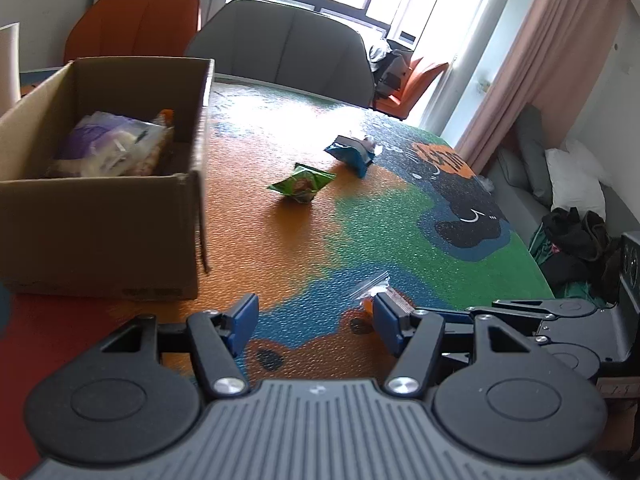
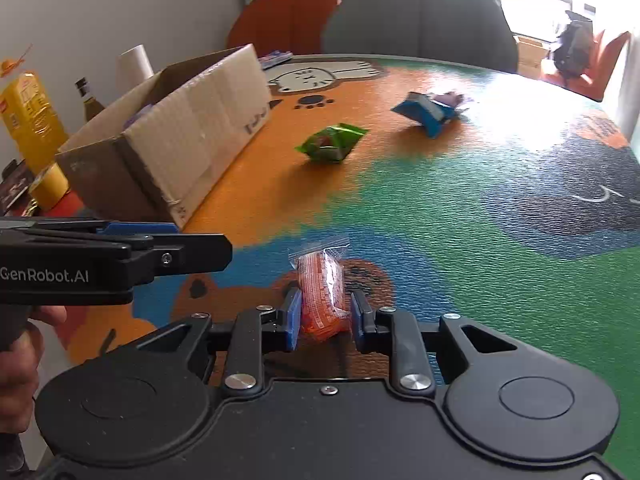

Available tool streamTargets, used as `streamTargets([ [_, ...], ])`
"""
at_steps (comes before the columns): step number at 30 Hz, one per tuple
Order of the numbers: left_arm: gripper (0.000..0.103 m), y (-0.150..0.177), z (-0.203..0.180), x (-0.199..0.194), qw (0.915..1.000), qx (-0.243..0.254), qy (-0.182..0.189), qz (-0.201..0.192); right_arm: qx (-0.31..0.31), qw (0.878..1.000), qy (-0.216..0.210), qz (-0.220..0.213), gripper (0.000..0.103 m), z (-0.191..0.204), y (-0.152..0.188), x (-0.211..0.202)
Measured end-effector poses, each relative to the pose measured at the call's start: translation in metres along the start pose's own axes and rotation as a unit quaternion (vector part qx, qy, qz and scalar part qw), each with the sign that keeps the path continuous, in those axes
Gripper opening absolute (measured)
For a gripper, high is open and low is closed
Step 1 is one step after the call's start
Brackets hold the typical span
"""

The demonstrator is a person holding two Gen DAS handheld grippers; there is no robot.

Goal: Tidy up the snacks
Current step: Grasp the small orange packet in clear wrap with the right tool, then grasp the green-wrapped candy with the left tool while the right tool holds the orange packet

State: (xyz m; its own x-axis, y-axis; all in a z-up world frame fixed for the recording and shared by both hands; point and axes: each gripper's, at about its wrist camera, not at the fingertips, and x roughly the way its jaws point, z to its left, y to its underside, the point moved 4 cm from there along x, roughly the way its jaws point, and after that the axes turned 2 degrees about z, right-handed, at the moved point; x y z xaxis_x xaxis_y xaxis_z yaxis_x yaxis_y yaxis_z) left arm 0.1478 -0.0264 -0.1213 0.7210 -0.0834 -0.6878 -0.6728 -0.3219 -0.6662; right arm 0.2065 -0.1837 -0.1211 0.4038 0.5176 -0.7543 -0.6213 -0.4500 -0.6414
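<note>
An orange snack packet (image 2: 322, 294) in clear wrap lies on the colourful table mat, between the blue pads of my right gripper (image 2: 325, 317); the jaws are nearly closed around it, and contact looks close but is not certain. The packet's tip shows in the left wrist view (image 1: 378, 285). My left gripper (image 1: 314, 312) is open and empty above the mat. A green packet (image 1: 302, 182) (image 2: 332, 142) and a blue packet (image 1: 352, 151) (image 2: 425, 112) lie further out. A cardboard box (image 1: 100, 208) (image 2: 192, 136) at left holds several snacks (image 1: 116, 146).
A grey chair (image 1: 288, 50) and an orange chair (image 1: 136, 26) stand behind the table. A yellow carton (image 2: 30, 120), a bottle (image 2: 90, 102) and a paper roll (image 2: 134, 64) stand left of the box. A sofa with cushions (image 1: 568, 180) is at right.
</note>
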Motion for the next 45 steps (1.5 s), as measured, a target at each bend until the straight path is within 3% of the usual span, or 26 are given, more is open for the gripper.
streamTargets([
  [16,0.062,-0.012,-0.021,0.032,0.9995,0.019,0.023,0.015,0.051,0.997,0.047,-0.016,0.023,-0.045,-0.004,-0.009],
  [24,0.062,-0.024,-0.026,0.051,0.9995,0.021,0.015,0.018,0.034,0.997,0.07,-0.016,0.042,-0.043,-0.008,-0.003],
  [26,0.064,-0.028,-0.026,0.054,0.9996,0.022,0.009,0.015,0.031,0.997,0.066,-0.009,0.038,-0.044,-0.008,0.002],
  [28,0.067,-0.032,-0.027,0.058,0.9997,0.024,0.003,0.01,0.027,0.997,0.068,-0.013,0.021,-0.047,-0.009,0.004],
  [45,0.068,-0.071,-0.038,0.093,0.9978,0.041,-0.046,-0.025,0.071,0.995,0.048,-0.041,0.019,-0.085,-0.032,0.012],
])
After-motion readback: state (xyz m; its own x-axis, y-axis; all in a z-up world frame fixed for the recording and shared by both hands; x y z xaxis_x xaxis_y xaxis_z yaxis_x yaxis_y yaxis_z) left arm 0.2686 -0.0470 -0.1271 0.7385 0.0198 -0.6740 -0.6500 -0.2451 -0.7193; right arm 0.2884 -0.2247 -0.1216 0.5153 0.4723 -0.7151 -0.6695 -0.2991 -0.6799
